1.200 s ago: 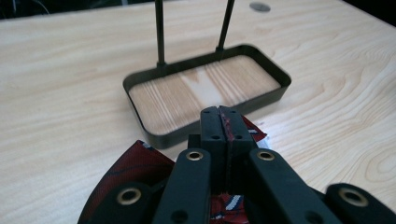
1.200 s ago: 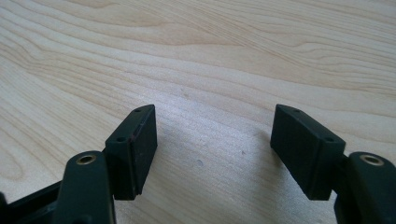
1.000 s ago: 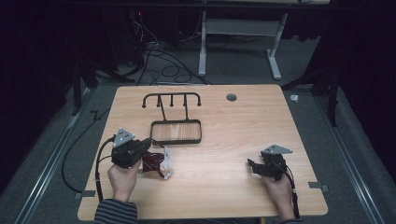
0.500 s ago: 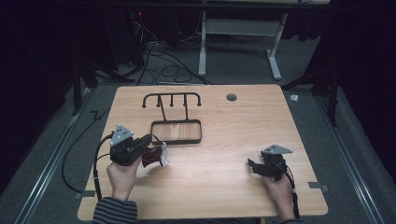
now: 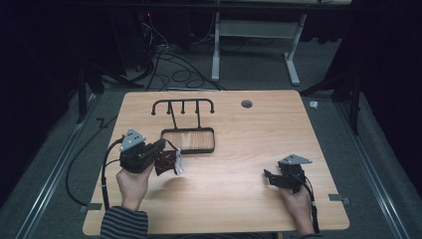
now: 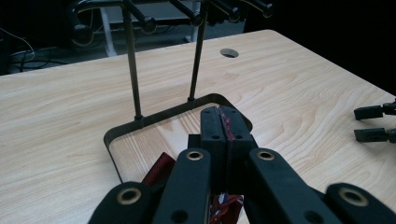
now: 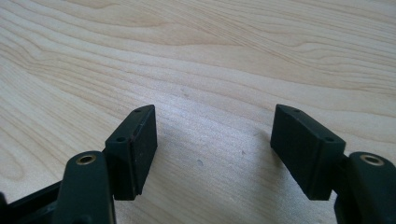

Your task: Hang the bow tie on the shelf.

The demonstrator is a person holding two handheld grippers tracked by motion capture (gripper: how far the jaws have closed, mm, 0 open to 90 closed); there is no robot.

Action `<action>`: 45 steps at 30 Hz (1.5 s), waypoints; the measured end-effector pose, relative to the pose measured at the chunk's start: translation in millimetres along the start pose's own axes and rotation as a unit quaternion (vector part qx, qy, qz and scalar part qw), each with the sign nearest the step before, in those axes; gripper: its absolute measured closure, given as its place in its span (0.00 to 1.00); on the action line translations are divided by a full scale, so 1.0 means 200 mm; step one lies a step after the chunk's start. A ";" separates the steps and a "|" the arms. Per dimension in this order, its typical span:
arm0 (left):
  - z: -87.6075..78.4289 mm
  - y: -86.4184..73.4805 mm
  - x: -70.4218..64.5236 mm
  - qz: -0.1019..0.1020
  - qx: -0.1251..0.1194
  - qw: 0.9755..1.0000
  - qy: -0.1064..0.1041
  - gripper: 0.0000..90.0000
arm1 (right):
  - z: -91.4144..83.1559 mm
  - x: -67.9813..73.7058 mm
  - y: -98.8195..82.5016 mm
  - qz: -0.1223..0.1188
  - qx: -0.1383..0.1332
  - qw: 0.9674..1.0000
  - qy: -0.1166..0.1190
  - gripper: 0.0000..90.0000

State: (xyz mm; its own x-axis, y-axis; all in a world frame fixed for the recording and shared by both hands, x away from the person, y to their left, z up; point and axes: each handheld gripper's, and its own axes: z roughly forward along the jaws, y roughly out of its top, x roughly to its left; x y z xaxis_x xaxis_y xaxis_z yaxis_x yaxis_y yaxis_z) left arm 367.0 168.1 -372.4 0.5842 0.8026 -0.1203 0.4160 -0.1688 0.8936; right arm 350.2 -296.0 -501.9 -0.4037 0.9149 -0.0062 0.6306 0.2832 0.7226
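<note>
Red pouch (image 5: 166, 162) pinched in left gripper (image 5: 160, 145), beside rack (image 5: 188, 141)

Matt wooden table (image 5: 249, 164) (black metal rack (image 5: 183, 105)).

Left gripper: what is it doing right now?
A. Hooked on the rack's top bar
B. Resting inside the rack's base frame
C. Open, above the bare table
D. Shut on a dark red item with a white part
D: the left gripper has its fingers pressed together on the dark red item, near the rack.
</note>
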 end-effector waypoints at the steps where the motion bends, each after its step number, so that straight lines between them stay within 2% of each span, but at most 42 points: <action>1: 0.00 0.00 0.00 0.001 0.000 1.000 -0.001 0.99 | 0.00 0.00 0.00 0.001 -0.001 1.000 0.000 0.37; 8: 0.04 0.03 -0.02 0.005 0.000 1.000 -0.006 0.99 | 0.00 0.00 0.00 -0.002 0.000 1.000 0.000 0.37; 21: 0.07 0.09 -0.01 -0.001 -0.006 1.000 -0.007 0.99 | 0.00 0.00 0.00 -0.001 -0.001 1.000 0.001 0.36; 39: 0.12 0.18 -0.01 0.006 -0.003 1.000 -0.010 0.99 | 0.00 0.00 0.00 -0.004 -0.002 1.000 0.002 0.36; 45: 0.16 0.22 0.00 0.000 -0.005 1.000 -0.016 0.99 | 0.00 0.00 0.00 -0.004 -0.002 1.000 0.003 0.36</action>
State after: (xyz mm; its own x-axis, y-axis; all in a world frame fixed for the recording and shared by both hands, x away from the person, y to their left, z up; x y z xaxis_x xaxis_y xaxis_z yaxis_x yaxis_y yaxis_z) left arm 408.2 142.6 -347.7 0.6056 0.7843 -0.1347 0.4096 -0.1621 0.8977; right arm 350.3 -296.1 -502.2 -0.4125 0.9109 -0.0081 0.6254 0.2896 0.7246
